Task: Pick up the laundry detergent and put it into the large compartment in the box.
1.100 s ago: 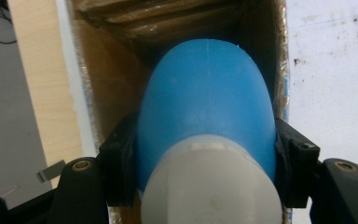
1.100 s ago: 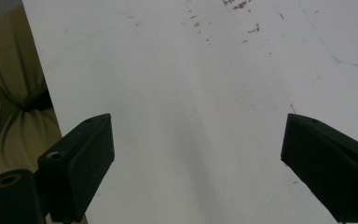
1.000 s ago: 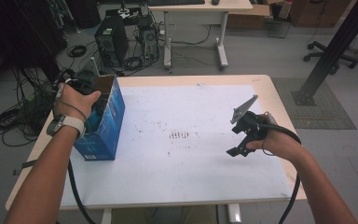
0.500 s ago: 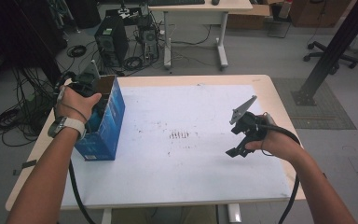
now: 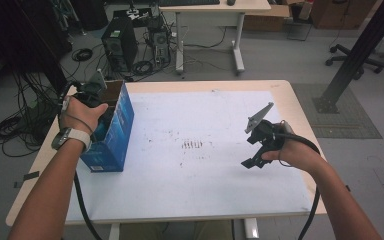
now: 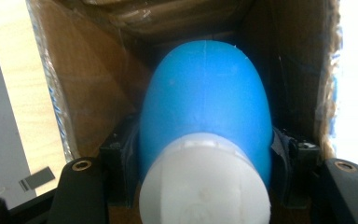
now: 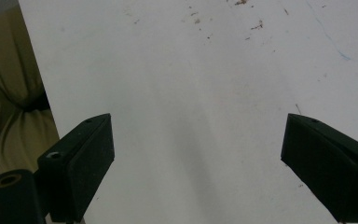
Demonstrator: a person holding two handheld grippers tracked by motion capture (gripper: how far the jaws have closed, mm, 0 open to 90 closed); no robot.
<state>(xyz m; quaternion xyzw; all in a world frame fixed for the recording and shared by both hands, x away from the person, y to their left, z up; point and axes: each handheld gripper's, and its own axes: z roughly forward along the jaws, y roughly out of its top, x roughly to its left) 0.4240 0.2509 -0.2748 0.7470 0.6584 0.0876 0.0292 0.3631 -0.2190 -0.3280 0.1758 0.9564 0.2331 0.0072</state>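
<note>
The left tongs [image 6: 205,186] are clamped on a blue bottle with a white cap [image 6: 205,121] held down inside the blue cardboard box [image 5: 111,131], so placing looks nearly done with only release left, while the right tongs [image 7: 200,168] hang wide open and empty over the table [image 5: 190,190] well right of the box.

we see a pale wooden surface [image 5: 290,95] in the middle of the frame, mostly covered by a white sheet [image 5: 190,185] with dark specks at its centre. a blue cardboard box [image 5: 111,145] stands on its left side.
</note>
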